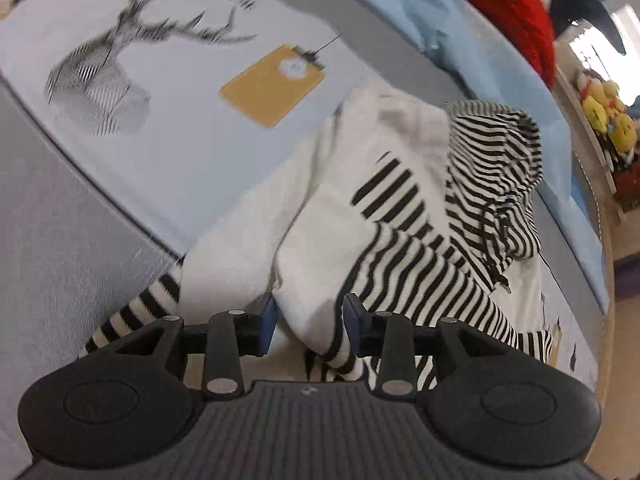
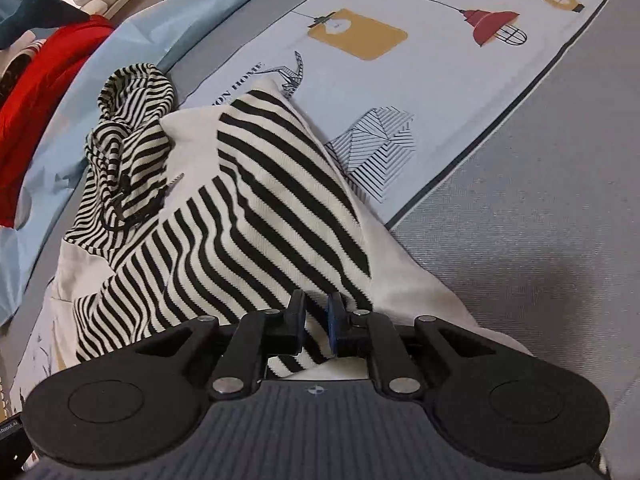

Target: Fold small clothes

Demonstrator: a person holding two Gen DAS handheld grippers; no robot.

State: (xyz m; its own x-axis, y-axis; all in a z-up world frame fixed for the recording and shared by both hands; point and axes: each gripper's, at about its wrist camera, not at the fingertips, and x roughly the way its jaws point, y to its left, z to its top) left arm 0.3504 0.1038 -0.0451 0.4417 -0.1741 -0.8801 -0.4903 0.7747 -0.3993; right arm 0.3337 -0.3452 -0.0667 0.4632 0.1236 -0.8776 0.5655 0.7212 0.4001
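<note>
on the printed sheet lies the small hooded garment, white with black stripes, bunched and partly folded over itself, its striped hood pushed up at the far end with a dark drawstring trailing across it. from the right wrist view a broad striped panel runs up the middle of the garment, with plain white cloth spreading out to the right onto the grey bed surface. the right gripper is down at the near edge of the cloth, its jaws narrow with a fold of striped fabric between them — the gap is small, but whether the pads truly press the cloth i cannot tell. from the left wrist view the left gripper stands with its jaws parted, a rounded white fold of the garment sitting in the gap, the blue pads just beside the cloth and not squeezing it. a striped sleeve cuff pokes out to the left of that gripper onto the grey surface. further out the sheet shows a line-drawn deer head and a yellow hanging lamp motif; beyond it lie a pale blue cloth and a red knitted item, and at the far right edge some yellow plush toys — blurred, so no detail can be told.
</note>
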